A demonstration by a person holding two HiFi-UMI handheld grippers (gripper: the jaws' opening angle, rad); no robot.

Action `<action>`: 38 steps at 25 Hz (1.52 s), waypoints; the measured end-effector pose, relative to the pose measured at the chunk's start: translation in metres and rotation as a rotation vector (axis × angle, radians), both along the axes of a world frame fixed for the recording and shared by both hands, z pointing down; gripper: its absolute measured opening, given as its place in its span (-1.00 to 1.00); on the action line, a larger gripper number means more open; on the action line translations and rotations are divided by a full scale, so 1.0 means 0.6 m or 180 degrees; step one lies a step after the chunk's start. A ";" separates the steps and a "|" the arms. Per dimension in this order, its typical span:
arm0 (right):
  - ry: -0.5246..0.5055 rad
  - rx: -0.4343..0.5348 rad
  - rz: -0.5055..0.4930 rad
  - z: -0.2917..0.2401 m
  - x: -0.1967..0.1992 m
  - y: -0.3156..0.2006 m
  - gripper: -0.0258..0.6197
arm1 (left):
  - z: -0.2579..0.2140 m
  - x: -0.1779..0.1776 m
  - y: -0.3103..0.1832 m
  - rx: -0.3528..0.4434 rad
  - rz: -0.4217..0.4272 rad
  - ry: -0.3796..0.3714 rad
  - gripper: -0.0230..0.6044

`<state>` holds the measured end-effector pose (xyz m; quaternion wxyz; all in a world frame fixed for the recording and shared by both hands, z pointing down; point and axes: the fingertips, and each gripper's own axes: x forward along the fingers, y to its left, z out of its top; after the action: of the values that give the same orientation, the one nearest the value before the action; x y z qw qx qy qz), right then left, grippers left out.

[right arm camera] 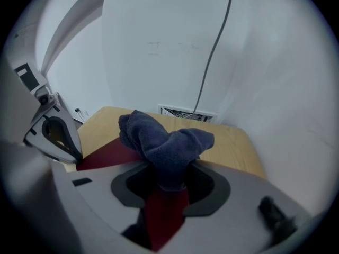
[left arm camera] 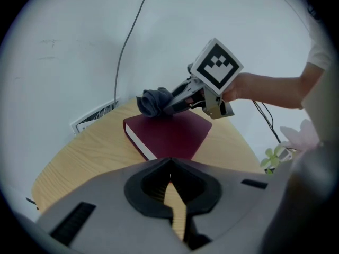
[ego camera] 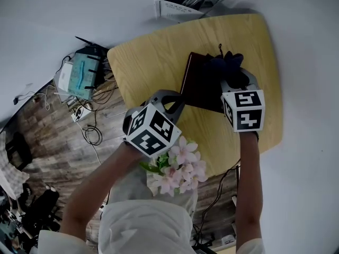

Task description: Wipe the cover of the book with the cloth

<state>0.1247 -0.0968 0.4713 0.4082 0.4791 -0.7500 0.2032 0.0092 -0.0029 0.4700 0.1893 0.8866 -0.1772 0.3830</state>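
Note:
A dark red book [ego camera: 200, 83] lies shut on the wooden table [ego camera: 148, 57]. My right gripper [ego camera: 231, 77] is shut on a bunched dark blue cloth [ego camera: 225, 65], which rests over the book's far right corner. In the right gripper view the cloth [right arm camera: 164, 142] bulges out of the jaws, with the red cover [right arm camera: 103, 155] below it. My left gripper [ego camera: 179, 102] sits at the book's near left edge, shut and empty. From the left gripper view, the book [left arm camera: 169, 134] lies just ahead of the shut tips [left arm camera: 170, 162]. I cannot tell whether they touch it.
A pot of pink flowers [ego camera: 179, 168] stands at the table's near edge, between my arms. A white wall vent [ego camera: 185, 4] with a cable [left arm camera: 130, 41] sits behind the table. A box with wires [ego camera: 82, 73] lies on the floor to the left.

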 end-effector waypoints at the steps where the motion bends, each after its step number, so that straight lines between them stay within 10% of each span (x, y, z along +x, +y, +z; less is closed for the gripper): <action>1: 0.0005 -0.0001 0.0021 0.001 0.008 0.003 -0.45 | 0.000 -0.001 0.000 -0.0002 -0.0015 0.0003 -0.89; 38: 0.0182 -0.0060 0.0538 0.009 0.158 0.129 -0.44 | 0.001 0.005 -0.002 0.0246 0.0051 -0.0332 -0.89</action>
<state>0.2194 -0.0195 0.4765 0.4153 0.5424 -0.6930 0.2302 0.0122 -0.0039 0.4709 0.1423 0.8735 -0.1944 0.4231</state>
